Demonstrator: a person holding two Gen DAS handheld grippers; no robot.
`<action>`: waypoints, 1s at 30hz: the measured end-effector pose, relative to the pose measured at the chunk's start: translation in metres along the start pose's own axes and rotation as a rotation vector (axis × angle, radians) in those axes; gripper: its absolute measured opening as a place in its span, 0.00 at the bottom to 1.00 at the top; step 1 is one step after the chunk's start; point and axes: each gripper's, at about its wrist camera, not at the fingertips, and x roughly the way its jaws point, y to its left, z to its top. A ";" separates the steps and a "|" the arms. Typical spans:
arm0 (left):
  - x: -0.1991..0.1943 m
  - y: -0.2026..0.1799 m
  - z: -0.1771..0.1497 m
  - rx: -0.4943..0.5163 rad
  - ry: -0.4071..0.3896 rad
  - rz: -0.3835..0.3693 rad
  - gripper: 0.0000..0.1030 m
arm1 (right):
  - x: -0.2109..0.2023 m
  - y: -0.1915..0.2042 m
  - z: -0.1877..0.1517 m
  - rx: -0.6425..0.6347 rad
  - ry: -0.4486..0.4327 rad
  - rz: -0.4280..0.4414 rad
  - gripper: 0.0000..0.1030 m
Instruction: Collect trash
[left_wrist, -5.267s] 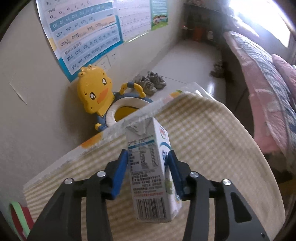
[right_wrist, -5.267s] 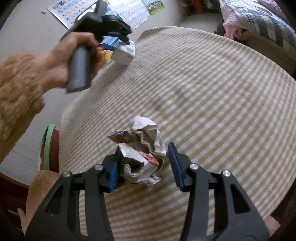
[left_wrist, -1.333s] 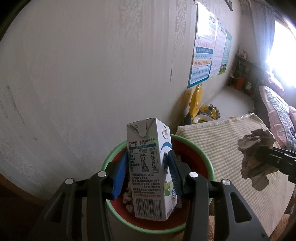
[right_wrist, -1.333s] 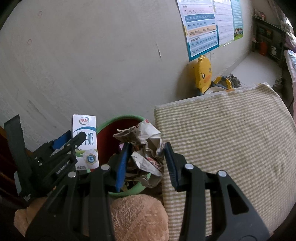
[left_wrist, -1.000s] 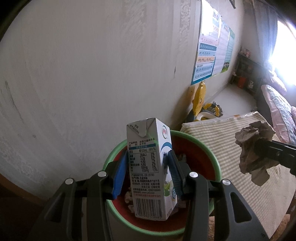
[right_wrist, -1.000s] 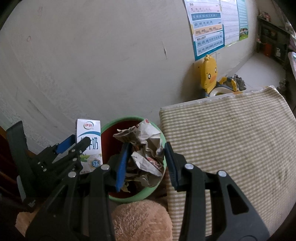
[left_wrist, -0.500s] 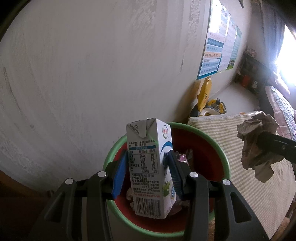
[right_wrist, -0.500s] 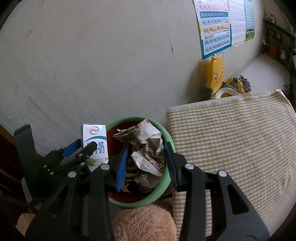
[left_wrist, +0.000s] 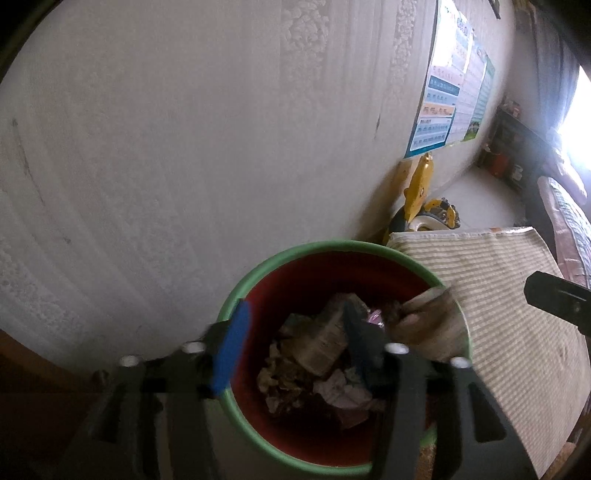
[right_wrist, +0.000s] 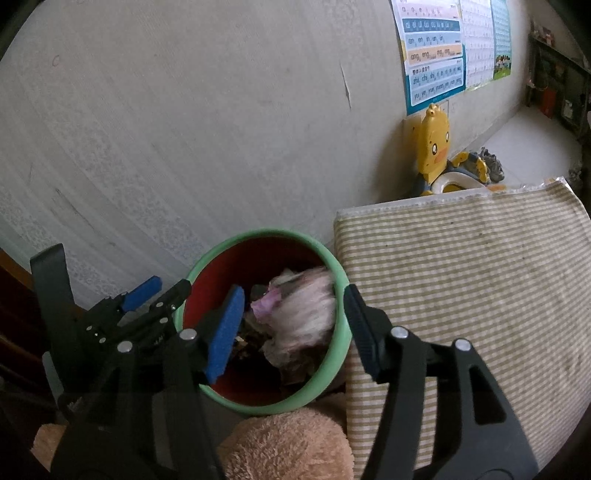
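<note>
Left hand-held gripper (left_wrist: 291, 336): jaws spread wide, nothing between the blue pads. It hangs directly over the mouth of the trash bin (left_wrist: 255, 273), which suits a release straight down into it. A pale boxy shape, blurred, lies among the litter under the jaws; probably the milk carton (left_wrist: 317, 343), but no print is readable, so this is a judgement.

Right hand-held gripper (right_wrist: 291, 325): jaws also wide apart, holding nothing. Below and between them is a smeared pale-pink mass, the crumpled paper wad (right_wrist: 306, 317), inside the bin rim on the side nearest the desk. The smear suggests it is in free fall or just landing. In the left wrist view a blurred tan shape sits at that same side of the rim; likely the same wad.

Bin: green rim, red inner wall, already partly filled with mixed scraps. It stands on the floor between the wall (right_wrist: 184, 129) and the left edge of the desk (right_wrist: 480, 280), just beside that edge.

Desk carries a checked cloth; no trash is visible on the part in view. A plush toy (right_wrist: 288, 446) sits just below the bin. A yellow duck potty seat (right_wrist: 436, 147) stands by the wall beyond the far edge of the desk, under wall charts (right_wrist: 436, 48).

Judgement: both items are in the bin; this drop step looks essentially complete.
</note>
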 end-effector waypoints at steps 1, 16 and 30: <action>-0.001 0.001 0.001 -0.002 -0.004 0.001 0.55 | -0.001 0.000 0.000 0.000 -0.002 0.000 0.55; -0.111 -0.060 0.023 0.065 -0.337 -0.062 0.92 | -0.133 -0.041 -0.045 -0.039 -0.363 -0.194 0.95; -0.219 -0.145 0.015 0.077 -0.614 -0.044 0.93 | -0.225 -0.085 -0.100 0.016 -0.624 -0.413 0.96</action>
